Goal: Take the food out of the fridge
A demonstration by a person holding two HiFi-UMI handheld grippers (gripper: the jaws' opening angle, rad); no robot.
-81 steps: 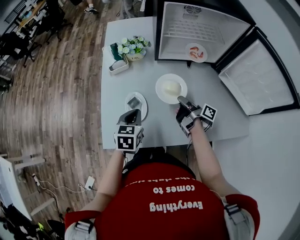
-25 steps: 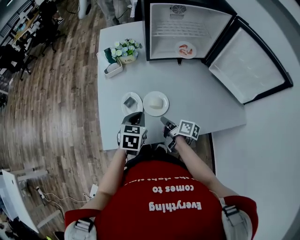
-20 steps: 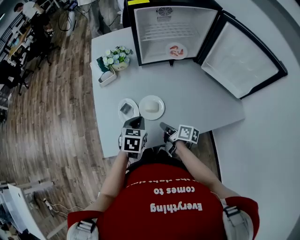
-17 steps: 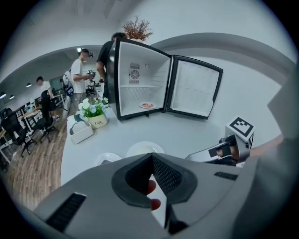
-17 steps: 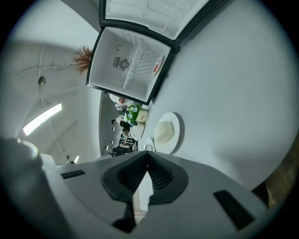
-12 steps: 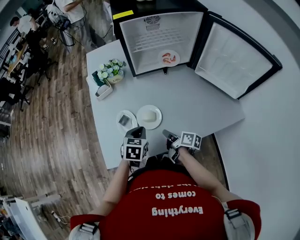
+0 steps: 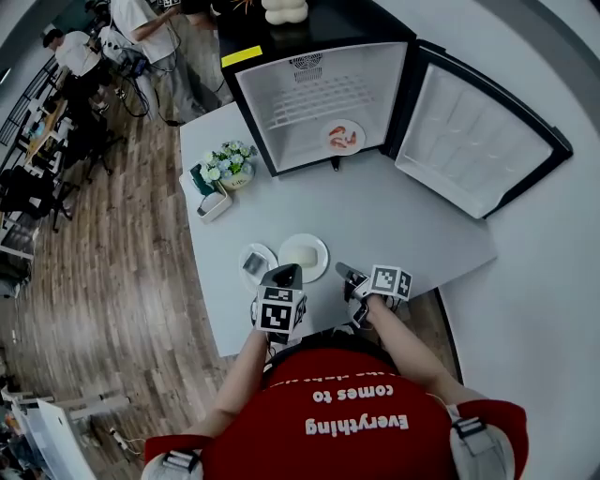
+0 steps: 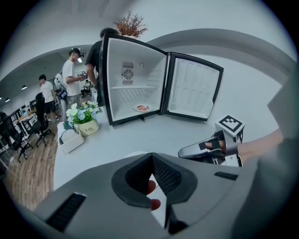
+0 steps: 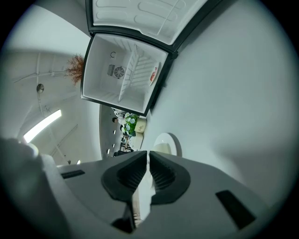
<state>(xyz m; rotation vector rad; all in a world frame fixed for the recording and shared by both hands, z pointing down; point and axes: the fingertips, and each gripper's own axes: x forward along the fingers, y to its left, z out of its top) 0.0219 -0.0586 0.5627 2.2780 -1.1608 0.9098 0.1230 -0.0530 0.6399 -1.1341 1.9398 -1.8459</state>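
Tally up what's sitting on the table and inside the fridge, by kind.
Plates: 3, two on the table, one in the fridge
Flower pots: 1
White trays: 1
Total: 5

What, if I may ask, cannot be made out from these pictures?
- Reddish food in the fridge: head view, too small to name.
- Dark item on the small plate: head view, too small to name.
- Large plate: right gripper view, near part hidden behind the right gripper.
- Pale objects on the fridge top: head view, cut by the upper edge.
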